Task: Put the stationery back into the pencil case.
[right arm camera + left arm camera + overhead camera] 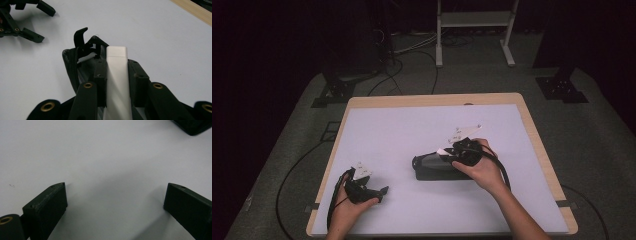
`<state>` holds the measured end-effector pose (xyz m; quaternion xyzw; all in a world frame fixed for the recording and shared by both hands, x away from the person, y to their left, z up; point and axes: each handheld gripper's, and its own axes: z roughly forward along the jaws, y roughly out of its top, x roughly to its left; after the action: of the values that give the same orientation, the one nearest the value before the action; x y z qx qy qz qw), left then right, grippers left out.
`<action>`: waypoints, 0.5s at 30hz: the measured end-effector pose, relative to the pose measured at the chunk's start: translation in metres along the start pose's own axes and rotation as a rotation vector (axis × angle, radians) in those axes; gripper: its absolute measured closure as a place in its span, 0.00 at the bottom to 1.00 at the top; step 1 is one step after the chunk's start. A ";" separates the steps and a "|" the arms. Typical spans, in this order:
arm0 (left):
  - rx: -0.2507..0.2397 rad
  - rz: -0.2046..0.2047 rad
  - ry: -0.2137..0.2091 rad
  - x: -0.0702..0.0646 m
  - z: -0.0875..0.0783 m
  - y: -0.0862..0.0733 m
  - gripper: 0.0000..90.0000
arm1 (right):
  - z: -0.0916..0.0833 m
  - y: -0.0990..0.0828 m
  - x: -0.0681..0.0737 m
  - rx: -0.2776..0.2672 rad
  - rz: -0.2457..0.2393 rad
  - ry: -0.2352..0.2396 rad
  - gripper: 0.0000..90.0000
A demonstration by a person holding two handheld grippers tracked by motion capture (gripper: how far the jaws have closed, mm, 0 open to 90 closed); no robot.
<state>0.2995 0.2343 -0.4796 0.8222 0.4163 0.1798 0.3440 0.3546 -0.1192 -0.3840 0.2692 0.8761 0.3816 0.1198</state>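
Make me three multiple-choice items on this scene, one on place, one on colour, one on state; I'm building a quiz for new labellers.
1. Where does the black pouch lie?
A. on the white mat
B. on the floor
C. on the shelf behind

2. What colour is the bar in the right gripper?
A. red
B. white
C. green

3. How do the left gripper's jaws stand?
A. shut on the pouch
B. shut on the bar
C. open, with nothing between

Answers:
1. A: the high view shows the pouch on the mat, by the right hand.
2. B: the right gripper view shows a white bar clamped between the black jaws, over the pouch.
3. C: the left gripper view shows the jaws wide apart over bare mat.
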 end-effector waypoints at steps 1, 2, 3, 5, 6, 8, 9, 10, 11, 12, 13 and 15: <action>0.000 0.000 0.000 0.000 0.000 0.000 0.04 | 0.002 0.001 0.000 0.005 -0.001 0.001 0.79; 0.000 0.001 0.000 0.000 0.000 0.000 0.04 | 0.003 0.001 -0.001 0.009 0.001 0.003 0.79; 0.000 0.001 0.001 0.000 0.000 0.000 0.04 | 0.005 0.001 -0.002 0.011 -0.004 0.003 0.79; 0.000 0.003 0.001 0.000 0.000 0.000 0.04 | 0.008 0.001 -0.003 0.023 -0.005 0.006 0.79; 0.000 0.003 0.001 0.000 0.000 0.000 0.04 | 0.010 0.001 -0.004 0.026 -0.007 0.006 0.79; 0.000 0.003 0.001 0.000 0.000 0.000 0.04 | 0.012 0.001 -0.004 0.035 -0.005 0.008 0.79; 0.000 0.003 0.001 0.000 0.000 0.000 0.04 | 0.013 0.001 -0.005 0.035 -0.008 0.006 0.78; 0.000 0.003 0.001 0.000 0.000 0.000 0.04 | 0.014 0.000 -0.005 0.038 -0.008 0.008 0.79; -0.001 0.003 0.002 0.000 0.000 0.000 0.04 | 0.015 0.000 -0.006 0.040 -0.007 0.009 0.78; -0.001 0.003 0.002 0.000 0.000 0.000 0.04 | 0.016 0.000 -0.006 0.042 -0.010 0.010 0.78; -0.001 0.003 0.002 0.000 0.000 0.000 0.04 | 0.017 0.000 -0.006 0.051 -0.009 0.010 0.78; -0.001 0.003 0.002 0.000 0.000 0.000 0.04 | 0.019 -0.001 -0.007 0.054 -0.011 0.013 0.78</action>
<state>0.2996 0.2345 -0.4796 0.8226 0.4152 0.1811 0.3437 0.3678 -0.1116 -0.3977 0.2650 0.8883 0.3591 0.1087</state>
